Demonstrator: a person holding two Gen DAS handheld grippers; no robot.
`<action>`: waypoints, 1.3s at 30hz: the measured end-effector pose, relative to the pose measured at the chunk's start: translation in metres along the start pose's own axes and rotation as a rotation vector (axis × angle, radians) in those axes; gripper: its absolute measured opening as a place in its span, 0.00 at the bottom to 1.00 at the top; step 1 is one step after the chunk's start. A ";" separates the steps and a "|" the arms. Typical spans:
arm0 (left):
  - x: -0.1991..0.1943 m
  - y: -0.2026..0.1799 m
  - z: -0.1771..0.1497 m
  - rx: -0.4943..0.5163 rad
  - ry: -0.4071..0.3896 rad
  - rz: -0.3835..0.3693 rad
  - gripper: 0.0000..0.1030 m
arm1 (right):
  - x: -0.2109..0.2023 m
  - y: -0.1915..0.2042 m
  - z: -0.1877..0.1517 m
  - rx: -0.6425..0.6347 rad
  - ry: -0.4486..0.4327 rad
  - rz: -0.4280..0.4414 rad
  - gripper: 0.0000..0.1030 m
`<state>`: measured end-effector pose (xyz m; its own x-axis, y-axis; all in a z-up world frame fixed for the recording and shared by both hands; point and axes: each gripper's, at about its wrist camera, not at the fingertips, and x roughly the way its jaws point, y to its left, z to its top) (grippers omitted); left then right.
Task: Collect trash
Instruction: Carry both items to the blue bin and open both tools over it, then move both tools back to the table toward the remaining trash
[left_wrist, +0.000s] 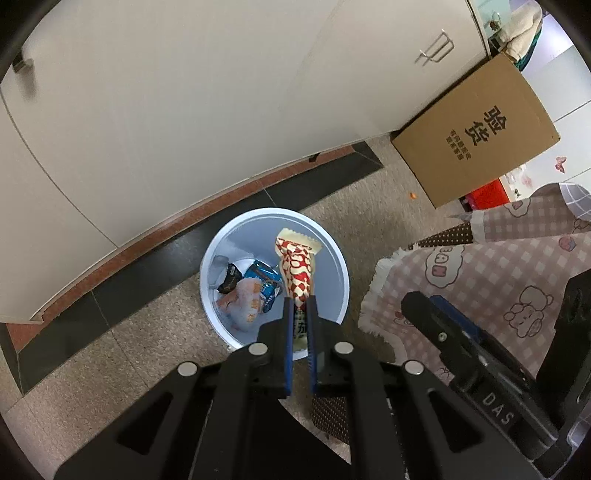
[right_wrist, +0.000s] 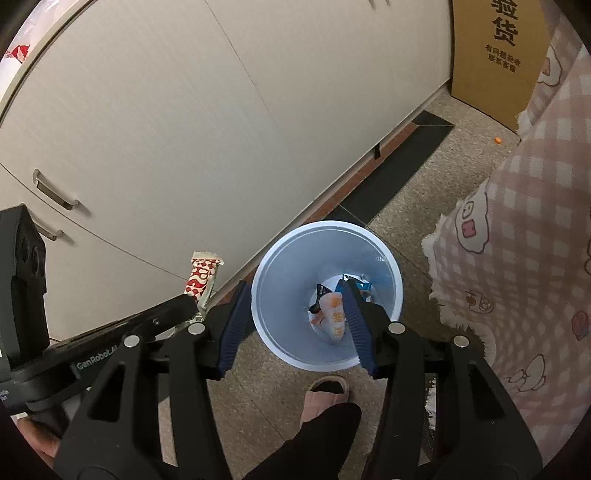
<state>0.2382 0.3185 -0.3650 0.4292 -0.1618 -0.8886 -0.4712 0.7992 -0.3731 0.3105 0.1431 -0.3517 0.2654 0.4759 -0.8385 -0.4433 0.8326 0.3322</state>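
My left gripper is shut on a red-and-white snack wrapper and holds it above a pale blue round bin on the floor. The bin holds several wrappers, among them an orange-white bag and a blue packet. In the right wrist view my right gripper is open and empty over the bin. The left gripper with the wrapper shows to its left, and the orange-white bag lies inside the bin.
White cabinet doors stand behind the bin. A cardboard box leans at the right. A pink checked tablecloth hangs on the right. A slippered foot stands just before the bin. A small orange bit lies on the floor.
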 end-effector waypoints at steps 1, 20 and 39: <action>0.000 0.000 0.000 0.002 0.002 0.000 0.06 | -0.001 -0.001 0.000 0.002 0.001 -0.001 0.50; 0.006 -0.043 0.017 0.082 0.017 0.000 0.06 | -0.035 -0.023 -0.002 0.073 -0.058 -0.035 0.54; -0.031 -0.038 0.009 0.042 -0.041 0.041 0.47 | -0.061 -0.022 -0.004 0.104 -0.081 -0.007 0.54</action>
<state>0.2501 0.2983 -0.3203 0.4415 -0.1053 -0.8910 -0.4571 0.8282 -0.3244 0.3004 0.0946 -0.3099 0.3380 0.4881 -0.8047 -0.3513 0.8587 0.3733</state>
